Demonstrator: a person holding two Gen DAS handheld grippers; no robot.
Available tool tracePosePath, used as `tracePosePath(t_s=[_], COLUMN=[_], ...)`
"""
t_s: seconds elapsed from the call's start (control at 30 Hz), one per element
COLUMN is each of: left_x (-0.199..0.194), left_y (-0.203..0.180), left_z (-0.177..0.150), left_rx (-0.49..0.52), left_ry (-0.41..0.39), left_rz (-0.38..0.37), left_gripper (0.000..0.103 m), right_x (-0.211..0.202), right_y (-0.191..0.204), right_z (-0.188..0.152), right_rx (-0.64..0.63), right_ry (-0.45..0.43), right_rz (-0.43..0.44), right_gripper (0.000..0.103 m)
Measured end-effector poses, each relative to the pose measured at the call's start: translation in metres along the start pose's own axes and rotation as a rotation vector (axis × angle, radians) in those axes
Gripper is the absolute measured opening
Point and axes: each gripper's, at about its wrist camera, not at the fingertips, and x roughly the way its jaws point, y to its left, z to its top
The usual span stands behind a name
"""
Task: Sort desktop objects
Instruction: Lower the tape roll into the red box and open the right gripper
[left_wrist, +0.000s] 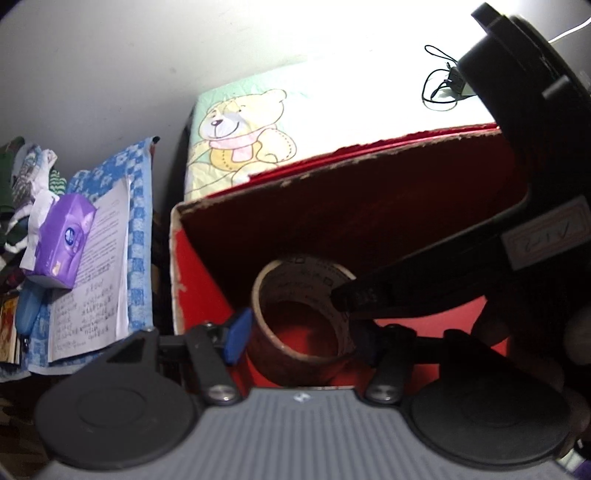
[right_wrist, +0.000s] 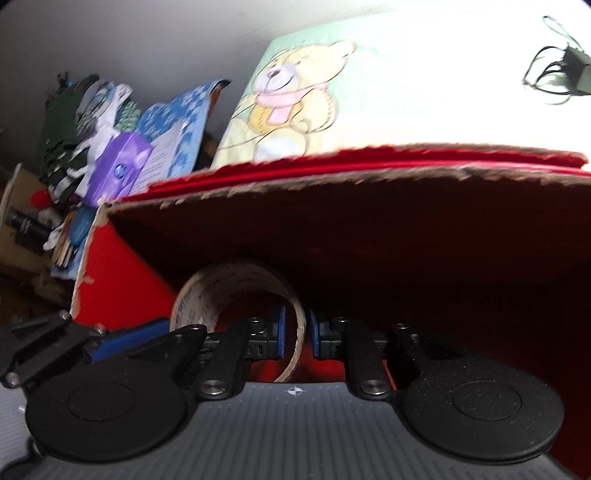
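Grey wall (left_wrist: 110, 55) behind; bedspread (left_wrist: 332, 103) with one teddy bear print, far part washed out by glare. One red box (left_wrist: 195, 280), rims torn, inside dark, near side cut off. One tape roll (left_wrist: 299, 317), brown outside, printed pale core, lying in box. Left gripper (left_wrist: 295, 328) fingers apart around roll, right finger hidden. Right gripper (right_wrist: 297, 332) fingers narrow, pinching roll wall. One purple tissue pack (left_wrist: 62, 240) on papers. One black charger (left_wrist: 456, 79), cable tangled.
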Motion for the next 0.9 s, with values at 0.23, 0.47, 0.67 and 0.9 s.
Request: tracePosePath(t_s=[0.23,0.47,0.67,0.9], left_x=[-0.002,-0.001,0.002,0.002], left_y=[-0.004,-0.007,-0.013,-0.017], left_z=[-0.006,-0.006,-0.007,-0.008], left_rx=[0.029,0.006,0.009,0.013], left_ry=[-0.016,-0.028,-0.037,-0.044], left_rz=[0.029,0.038,0.078,0.095], left_gripper=[0.06,0.061,0.061,0.066], right_x=[0.007,0.003,-0.001,-0.002], right_y=[0.004,-0.011,-0.01,-0.012], right_z=[0.0,-0.001,0.0,0.0], right_rx=[-0.018,0.073,0.068,0.096], right_ry=[0.063,0.039,0.006,-0.011], right_rz=[0.035,0.144,0.184,0.166], right_gripper=[0.012,0.032,0.04,0.038])
